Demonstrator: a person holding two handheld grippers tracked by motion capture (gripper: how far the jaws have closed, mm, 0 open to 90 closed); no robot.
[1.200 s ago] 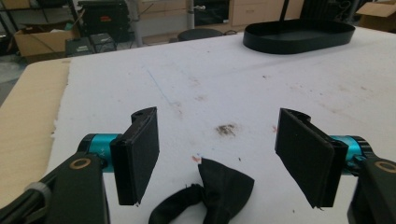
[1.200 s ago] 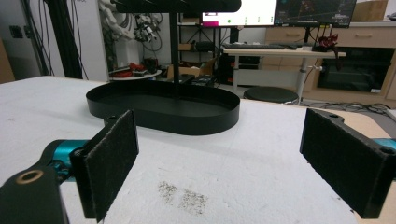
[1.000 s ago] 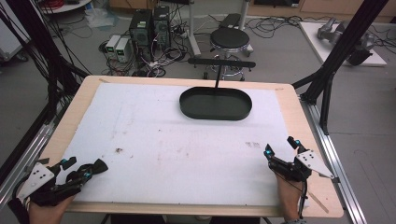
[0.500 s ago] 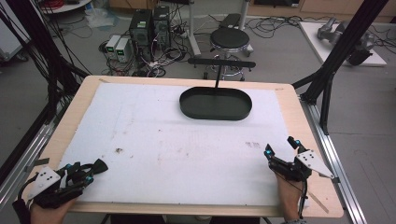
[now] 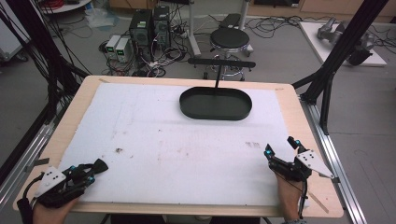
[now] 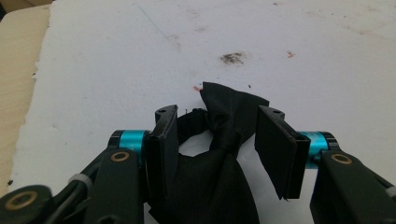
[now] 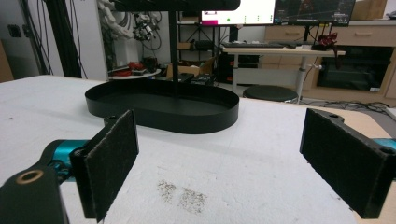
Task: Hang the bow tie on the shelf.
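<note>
From the high view, my left claw [image 5: 95,169] sits at the counter's [image 5: 84,98] near corner, its jaws having just been closing around a black bow tie [image 5: 100,164].

In the left gripper view, the bow tie [image 6: 226,121] lies between the jaws, knot centred, not yet pinched; the grab looks underway.

In the right gripper view, my right claw [image 7: 219,158] is released and holds nothing; the black oval tray [image 7: 163,109] stands well ahead of it.

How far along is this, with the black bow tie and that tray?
Early on. Nothing lies in the black tray yet. In hand: the left gripper has just been closing around the black bow tie, its pads not yet pressing it. The right gripper waits open. Lifting the tie probably remains.
</note>
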